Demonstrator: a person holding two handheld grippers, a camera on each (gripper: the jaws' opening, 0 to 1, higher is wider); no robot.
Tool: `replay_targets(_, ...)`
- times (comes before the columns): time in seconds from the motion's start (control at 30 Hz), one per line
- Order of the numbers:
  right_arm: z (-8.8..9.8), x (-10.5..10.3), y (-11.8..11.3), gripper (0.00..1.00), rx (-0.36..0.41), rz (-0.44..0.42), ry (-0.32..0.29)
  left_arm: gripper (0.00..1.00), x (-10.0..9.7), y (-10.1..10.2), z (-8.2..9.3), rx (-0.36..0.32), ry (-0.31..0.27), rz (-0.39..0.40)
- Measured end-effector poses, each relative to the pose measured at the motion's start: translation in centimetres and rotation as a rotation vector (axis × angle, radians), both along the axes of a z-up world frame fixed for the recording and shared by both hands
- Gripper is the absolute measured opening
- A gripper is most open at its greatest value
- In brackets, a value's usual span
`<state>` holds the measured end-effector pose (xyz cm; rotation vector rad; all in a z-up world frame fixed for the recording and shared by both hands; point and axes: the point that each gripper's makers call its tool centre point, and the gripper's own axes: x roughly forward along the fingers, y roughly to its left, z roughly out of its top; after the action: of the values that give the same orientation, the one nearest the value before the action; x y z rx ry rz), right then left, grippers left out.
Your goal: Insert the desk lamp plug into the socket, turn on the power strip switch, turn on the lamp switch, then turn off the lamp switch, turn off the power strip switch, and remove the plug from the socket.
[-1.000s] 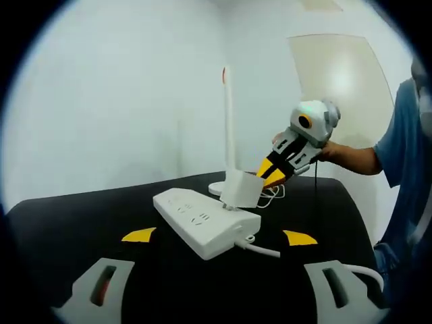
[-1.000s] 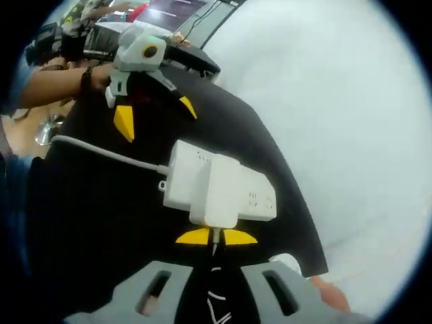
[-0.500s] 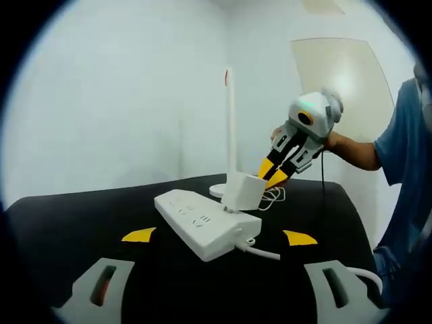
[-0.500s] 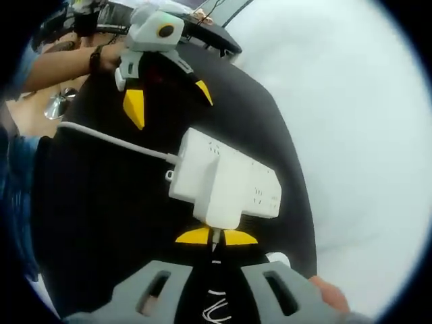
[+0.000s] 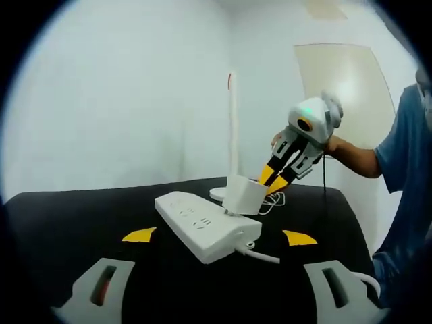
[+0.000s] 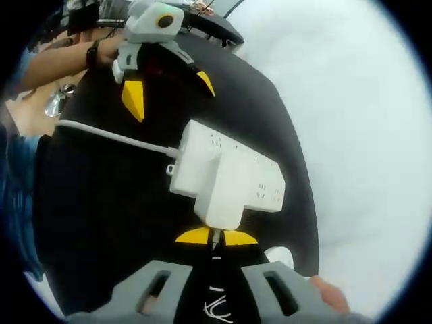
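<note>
A white power strip [image 5: 202, 231] lies on the black table [image 5: 67, 223]. A blocky white lamp plug [image 5: 244, 194] stands on the strip's far end; I cannot tell how deep its pins sit. My right gripper [image 5: 273, 181], held by a hand, is shut on the plug's back. In the right gripper view its yellow tips [image 6: 216, 237] pinch the plug [image 6: 223, 199] where the cord leaves it, over the strip [image 6: 253, 182]. My left gripper [image 5: 219, 236] is open near the strip's cable end, touching nothing. It also hangs open above the strip as the left gripper [image 6: 169, 91]. The white lamp [image 5: 233, 128] stands behind.
The strip's white cable [image 6: 111, 137] runs off toward the person's side. The lamp's round base [image 6: 279, 257] and coiled cord [image 5: 273, 199] lie past the strip. A person in blue [image 5: 405, 169] stands at the table's right. White walls close behind.
The right gripper's hand has risen and tilted steeper over the plug, still shut on it. The plug stays at the strip's end. The left gripper has hardly moved.
</note>
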<state>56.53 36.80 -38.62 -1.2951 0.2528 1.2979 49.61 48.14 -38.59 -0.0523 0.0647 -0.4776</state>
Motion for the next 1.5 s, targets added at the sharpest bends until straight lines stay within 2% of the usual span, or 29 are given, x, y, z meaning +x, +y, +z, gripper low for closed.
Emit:
replay_targets(0.27, -0.7, 0.1, -0.4, 0.06, 0.007, -0.035, 0.046, 0.72, 0.8, 1.4, 0.0, -0.035, -0.010, 0.015)
replay_targets(0.43, -1.1, 0.3, -0.5, 0.06, 0.001, -0.034, 0.039, 0.72, 1.1, 2.2, -0.1, -0.039, -0.018, 0.008)
replay_targets(0.6, -1.5, 0.5, -0.6, 0.06, -0.001, -0.043, 0.044, 0.72, 0.6, 1.0, -0.4, -0.019, -0.010, -0.002)
replay_targets(0.77, -1.6, 0.4, -0.6, 0.06, -0.001, -0.050, 0.065, 0.71, 0.2, 0.9, -0.5, -0.018, -0.008, 0.001)
replay_targets(0.93, -1.6, 0.1, -0.5, 0.06, -0.023, -0.050, 0.037, 0.71, -0.3, 0.2, -0.4, -0.012, -0.009, 0.002)
replay_targets(1.2, -1.3, 0.1, -0.4, 0.06, -0.069, -0.070, 0.003, 0.68, -0.5, 0.2, 0.0, -0.019, -0.026, 0.013)
replay_targets(1.33, -1.3, 0.3, -0.5, 0.06, -0.076, -0.085, 0.002, 0.60, 0.0, 0.9, 0.2, 0.006, -0.041, 0.051)
replay_targets(1.5, -1.3, 0.6, -0.5, 0.06, -0.087, -0.100, -0.032, 0.48, 0.2, 1.8, 2.0, -0.055, -0.108, 0.122)
